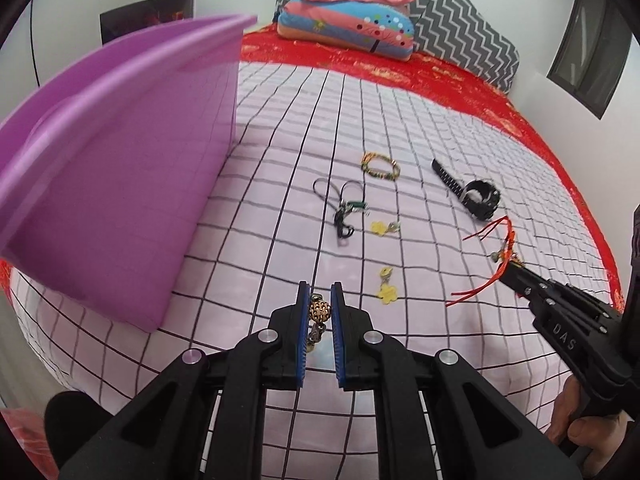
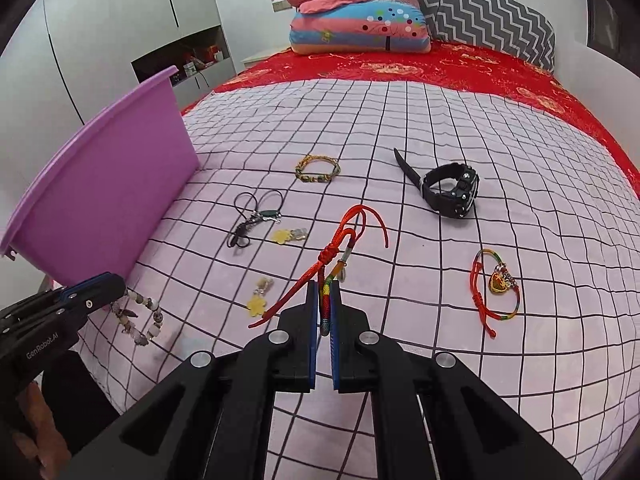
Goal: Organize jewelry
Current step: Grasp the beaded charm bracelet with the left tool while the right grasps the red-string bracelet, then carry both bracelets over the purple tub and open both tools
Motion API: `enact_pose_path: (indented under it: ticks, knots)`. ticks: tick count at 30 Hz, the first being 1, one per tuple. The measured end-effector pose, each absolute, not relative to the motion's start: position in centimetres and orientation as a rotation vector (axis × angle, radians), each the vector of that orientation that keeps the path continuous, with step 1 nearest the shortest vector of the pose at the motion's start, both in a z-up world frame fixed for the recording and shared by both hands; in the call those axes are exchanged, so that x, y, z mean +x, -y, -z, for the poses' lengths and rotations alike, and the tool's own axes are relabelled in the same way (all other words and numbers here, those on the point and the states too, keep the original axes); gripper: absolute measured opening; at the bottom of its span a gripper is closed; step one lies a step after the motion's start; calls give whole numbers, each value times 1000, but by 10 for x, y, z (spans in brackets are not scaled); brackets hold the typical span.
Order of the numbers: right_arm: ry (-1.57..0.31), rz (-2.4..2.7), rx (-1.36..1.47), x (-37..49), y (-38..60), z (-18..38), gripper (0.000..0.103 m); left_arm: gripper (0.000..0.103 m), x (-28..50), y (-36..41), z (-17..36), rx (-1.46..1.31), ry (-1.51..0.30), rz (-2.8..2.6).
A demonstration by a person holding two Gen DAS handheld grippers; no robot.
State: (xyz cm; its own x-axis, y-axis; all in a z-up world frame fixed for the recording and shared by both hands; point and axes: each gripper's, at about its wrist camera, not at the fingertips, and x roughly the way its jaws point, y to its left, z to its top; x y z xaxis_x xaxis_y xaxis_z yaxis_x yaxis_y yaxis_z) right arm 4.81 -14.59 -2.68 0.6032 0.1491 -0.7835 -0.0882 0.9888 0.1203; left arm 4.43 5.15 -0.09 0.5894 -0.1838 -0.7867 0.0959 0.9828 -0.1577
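My left gripper [image 1: 320,304] is shut on a beaded bracelet [image 1: 320,311], a gold perforated bead between its blue pads; in the right wrist view the bracelet [image 2: 138,318] dangles from that gripper [image 2: 114,286] over the bed. My right gripper [image 2: 325,294] is shut on a red cord bracelet [image 2: 348,236], and the cord's loose ends stick up and out. From the left wrist, this gripper [image 1: 506,270] is at the right with the red cord [image 1: 502,240] hanging. A purple basin [image 1: 120,184] stands at the left.
On the checked pink sheet [image 2: 400,128] lie a black watch [image 2: 450,188], a woven bracelet [image 2: 318,168], black cord charms [image 2: 252,220], two yellow flower charms [image 2: 284,236] [image 2: 258,300] and a red bracelet with a heart pendant [image 2: 496,284]. Folded quilts [image 2: 356,8] sit at the bed's head.
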Motion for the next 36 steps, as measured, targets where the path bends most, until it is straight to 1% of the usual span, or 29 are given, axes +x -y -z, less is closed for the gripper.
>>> enact_pose_path:
  ticks: [14,25,30,36]
  knots:
    - [-788,-204,41,36,104,-49,5,11,40,-71,-80,-109,-774,178]
    - [-663,-365,24,60,31,-115,5,11,45,-131,-150,-108,-645,127]
    - [-649,-454,-7,73,-17,-127,5,11,50,-165,-160,-113,-631,65]
    - [-682,-544,-41,91,-75,-124,5,11,63,-208,-145,-133,-668,-21]
